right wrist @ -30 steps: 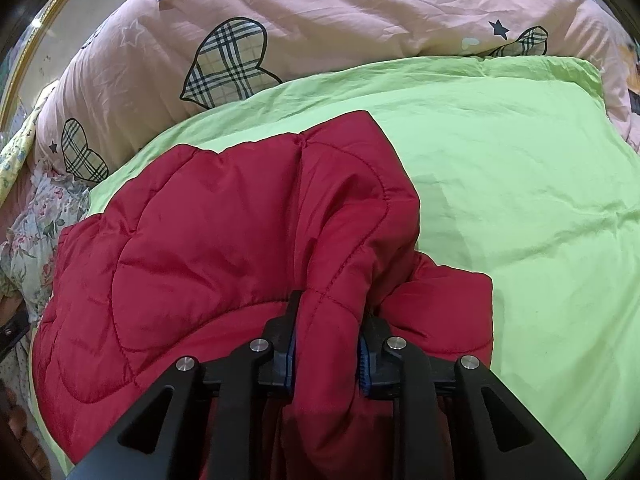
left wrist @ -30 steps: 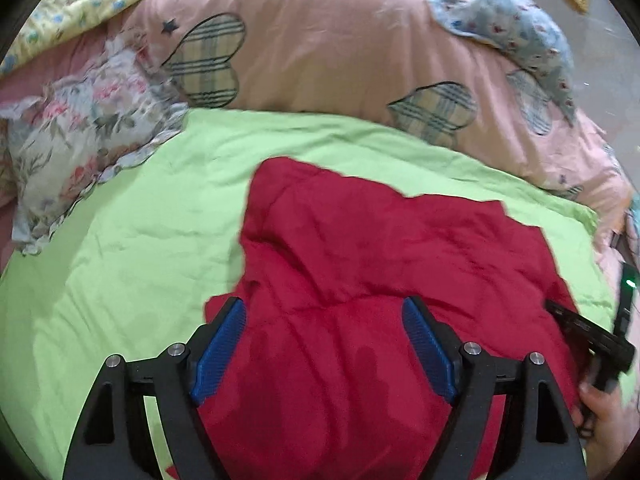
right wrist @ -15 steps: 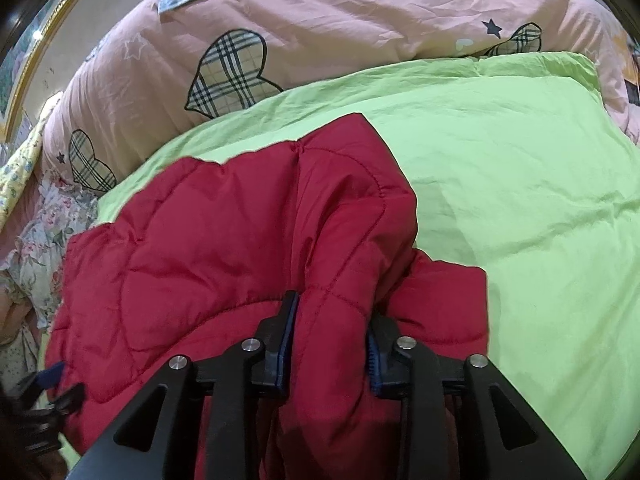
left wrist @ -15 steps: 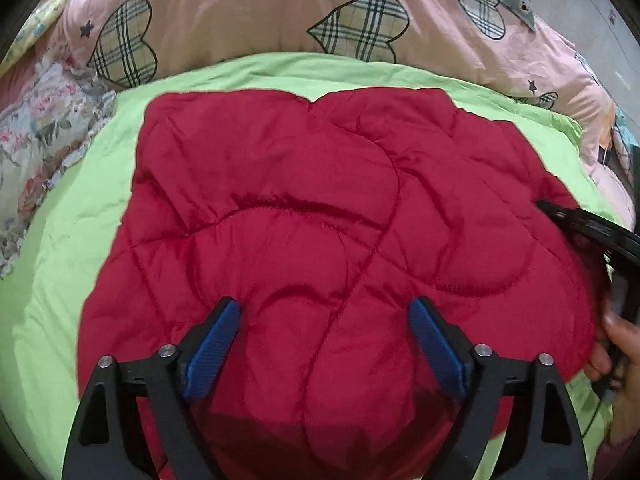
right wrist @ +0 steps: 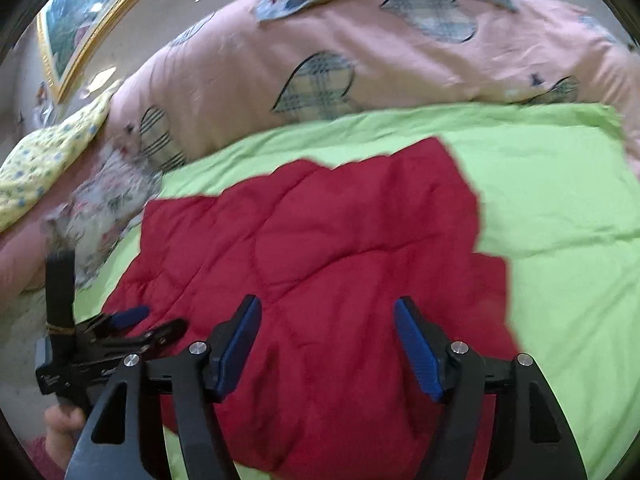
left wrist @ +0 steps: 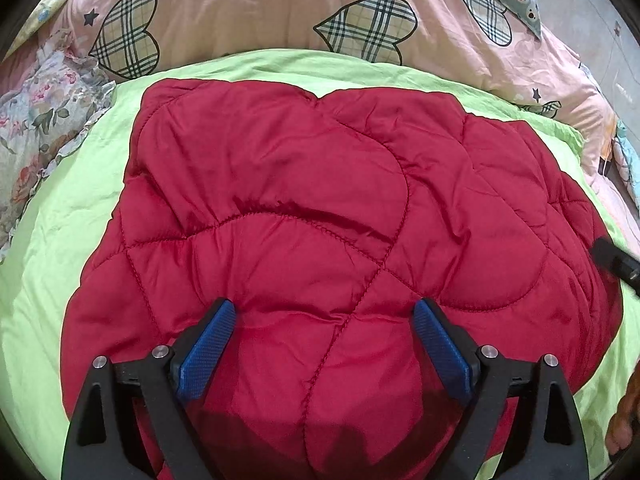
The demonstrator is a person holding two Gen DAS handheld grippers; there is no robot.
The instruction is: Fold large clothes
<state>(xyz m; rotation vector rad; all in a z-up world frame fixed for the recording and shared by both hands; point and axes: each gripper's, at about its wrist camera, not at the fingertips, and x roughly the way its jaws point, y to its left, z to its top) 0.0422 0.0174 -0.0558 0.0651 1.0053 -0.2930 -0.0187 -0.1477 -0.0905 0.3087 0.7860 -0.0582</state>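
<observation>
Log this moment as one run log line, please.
stage: fold laid down | red quilted jacket: flat on green sheet | left claw: open, over jacket | right claw: open, over jacket

Green bedspread (left wrist: 60,264) — red quilted jacket (left wrist: 320,220), pink duvet (left wrist: 260,12)

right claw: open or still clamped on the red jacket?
Open. In the right wrist view the right claw has its blue pads spread wide, with the red jacket lying flat on the green sheet beneath.
</observation>
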